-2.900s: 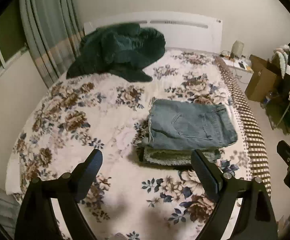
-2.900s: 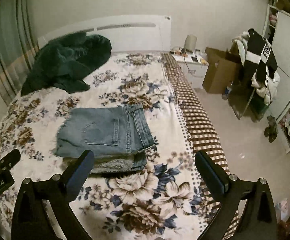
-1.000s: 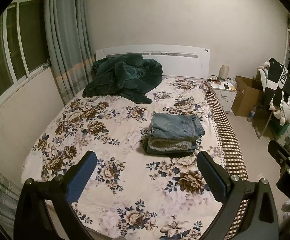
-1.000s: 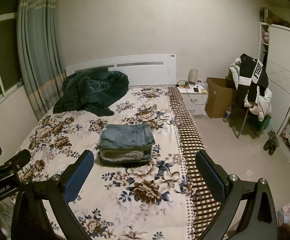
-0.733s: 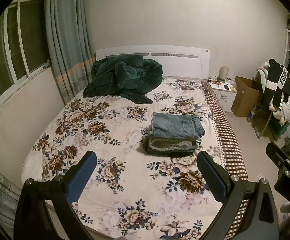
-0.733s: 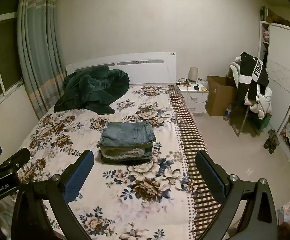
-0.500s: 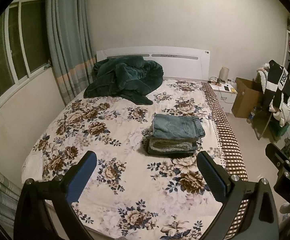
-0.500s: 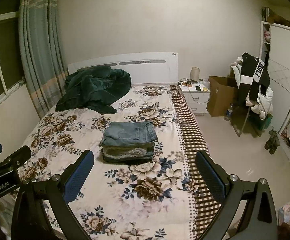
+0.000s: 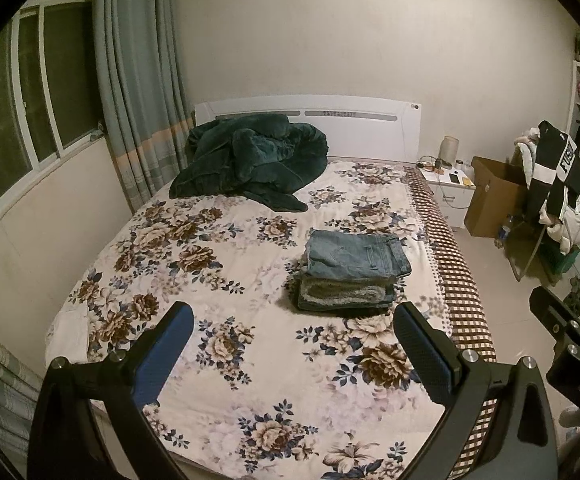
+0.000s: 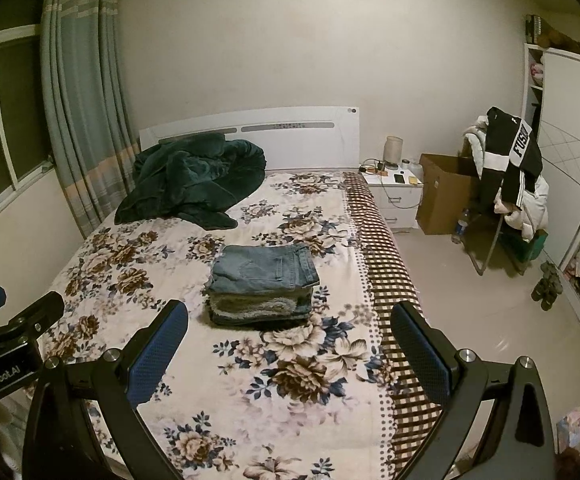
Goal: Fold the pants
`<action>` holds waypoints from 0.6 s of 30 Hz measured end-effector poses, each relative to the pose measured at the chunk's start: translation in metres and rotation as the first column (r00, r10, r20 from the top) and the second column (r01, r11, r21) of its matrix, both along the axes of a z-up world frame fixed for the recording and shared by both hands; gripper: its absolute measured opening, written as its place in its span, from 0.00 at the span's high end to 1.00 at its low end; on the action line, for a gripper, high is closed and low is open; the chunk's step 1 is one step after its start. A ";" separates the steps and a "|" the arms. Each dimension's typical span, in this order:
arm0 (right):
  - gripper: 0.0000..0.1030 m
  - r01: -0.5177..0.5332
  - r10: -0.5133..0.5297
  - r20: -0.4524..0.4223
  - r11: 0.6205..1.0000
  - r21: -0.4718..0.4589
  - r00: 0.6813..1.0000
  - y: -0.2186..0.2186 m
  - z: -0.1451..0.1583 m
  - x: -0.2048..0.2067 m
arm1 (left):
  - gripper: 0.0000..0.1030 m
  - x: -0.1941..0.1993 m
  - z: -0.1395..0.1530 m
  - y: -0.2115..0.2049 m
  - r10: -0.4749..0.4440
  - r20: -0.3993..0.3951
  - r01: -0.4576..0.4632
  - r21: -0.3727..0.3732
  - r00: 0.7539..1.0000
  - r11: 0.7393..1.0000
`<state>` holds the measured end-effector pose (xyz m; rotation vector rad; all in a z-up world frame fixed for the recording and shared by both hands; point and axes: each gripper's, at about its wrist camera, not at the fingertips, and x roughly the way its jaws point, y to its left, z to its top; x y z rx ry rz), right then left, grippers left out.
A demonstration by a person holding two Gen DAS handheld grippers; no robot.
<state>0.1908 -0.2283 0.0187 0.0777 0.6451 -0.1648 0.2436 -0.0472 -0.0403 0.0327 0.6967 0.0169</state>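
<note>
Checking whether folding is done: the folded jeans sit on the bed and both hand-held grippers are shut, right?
Not quite. Both views show the left hand-held gripper and right hand-held gripper open and empty. The jeans do sit folded on the bed.

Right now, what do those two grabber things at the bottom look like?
Each one is a black frame with silver screws and two long fingers, padded inside with bumpy blue rubber. That goes for the left gripper and the right gripper. The left one's body, seen from the right camera, has white "GenRobot.AI" lettering. No cables or sleeves show.
</note>
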 end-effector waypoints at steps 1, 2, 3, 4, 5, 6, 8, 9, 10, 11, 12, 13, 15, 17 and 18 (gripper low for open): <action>0.00 0.000 0.000 0.001 1.000 0.001 1.000 0.000 0.000 0.000 | 0.01 -0.001 0.003 0.003 -0.001 0.000 0.001 -0.002 1.000 1.000; 0.00 0.001 -0.001 0.001 1.000 0.001 1.000 0.000 0.000 0.001 | 0.01 -0.001 0.003 0.003 0.000 0.000 0.000 -0.001 1.000 1.000; 0.00 -0.001 0.001 -0.001 1.000 0.001 1.000 0.000 0.000 0.001 | 0.01 -0.001 0.002 0.002 0.002 0.001 -0.002 0.003 1.000 1.000; 0.00 0.000 0.000 -0.002 1.000 0.006 1.000 -0.001 0.000 0.001 | 0.01 -0.003 0.004 0.003 0.003 0.001 -0.003 0.003 1.000 1.000; 0.00 0.000 0.000 -0.002 1.000 0.007 1.000 0.000 0.000 0.001 | 0.01 -0.003 0.006 0.005 0.003 0.001 -0.003 0.003 1.000 1.000; 0.00 0.000 0.000 -0.003 1.000 0.008 1.000 0.001 0.000 0.001 | 0.01 -0.001 0.004 0.004 0.003 0.000 -0.003 0.003 1.000 1.000; 0.00 -0.001 0.001 -0.003 1.000 0.008 1.000 0.001 0.000 0.000 | 0.01 -0.001 0.008 0.006 0.005 -0.003 -0.005 0.003 1.000 1.000; 0.00 -0.001 0.001 -0.003 1.000 0.008 1.000 0.001 0.000 0.000 | 0.01 0.000 0.012 0.007 0.007 -0.003 -0.007 0.004 1.000 1.000; 0.00 -0.002 0.002 -0.005 1.000 0.010 1.000 0.002 0.000 -0.001 | 0.01 0.001 0.014 0.008 0.008 -0.003 -0.008 0.004 1.000 1.000; 0.00 -0.004 0.004 -0.007 1.000 0.010 1.000 0.002 -0.001 -0.001 | 0.01 0.000 0.014 0.008 0.009 -0.004 -0.009 0.004 1.000 1.000; 0.00 -0.004 0.004 -0.007 1.000 0.009 1.000 0.003 -0.002 -0.002 | 0.01 0.000 0.014 0.008 0.009 -0.004 -0.009 0.004 1.000 1.000; 0.00 -0.003 0.003 -0.007 1.000 0.008 1.000 0.003 -0.002 -0.002 | 0.01 0.000 0.015 0.009 0.009 -0.003 -0.009 0.003 1.000 1.000; 0.00 -0.004 0.004 -0.007 1.000 0.010 1.000 0.004 -0.003 -0.002 | 0.01 0.000 0.014 0.008 0.009 -0.003 -0.009 0.005 1.000 1.000; 0.00 -0.006 0.006 -0.006 1.000 0.010 1.000 0.005 -0.004 -0.004 | 0.01 0.000 0.015 0.009 0.008 -0.004 -0.008 0.005 1.000 1.000; 0.00 -0.004 0.004 -0.006 1.000 0.009 1.000 0.004 -0.004 -0.004 | 0.01 0.000 0.015 0.009 0.009 -0.005 -0.009 0.005 1.000 1.000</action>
